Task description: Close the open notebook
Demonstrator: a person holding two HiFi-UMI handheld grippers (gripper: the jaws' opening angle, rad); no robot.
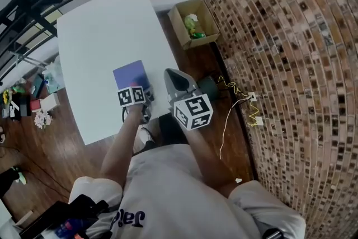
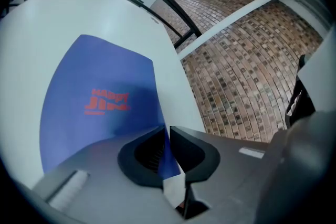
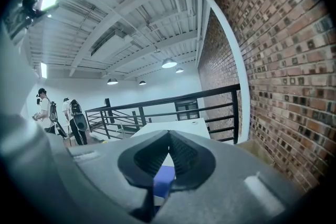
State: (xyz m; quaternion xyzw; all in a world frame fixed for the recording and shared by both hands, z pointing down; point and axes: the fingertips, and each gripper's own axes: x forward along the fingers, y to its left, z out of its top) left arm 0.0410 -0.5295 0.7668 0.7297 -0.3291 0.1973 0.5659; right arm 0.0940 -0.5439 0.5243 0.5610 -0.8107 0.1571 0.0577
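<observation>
The notebook point(image 1: 130, 75) lies closed and flat on the white table point(image 1: 100, 36), its blue cover point(image 2: 100, 92) with red print facing up. My left gripper point(image 1: 141, 88) rests low at the notebook's near right corner. In the left gripper view its jaws point(image 2: 167, 131) stand a narrow slit apart, and the cover's edge and some bare table show through the gap without the pads pressing on them. My right gripper point(image 1: 170, 72) hovers just right of the notebook, pointing nearly level. Its tips point(image 3: 168, 136) meet and hold nothing, and a patch of blue notebook point(image 3: 163, 183) shows below them.
A cardboard box point(image 1: 194, 22) with green and yellow items sits on the wooden floor beside the brick wall. A yellow cable point(image 1: 232, 115) trails on the floor to the right. A black railing point(image 3: 157, 107) runs beyond the table's far end, where two people point(image 3: 47, 107) stand.
</observation>
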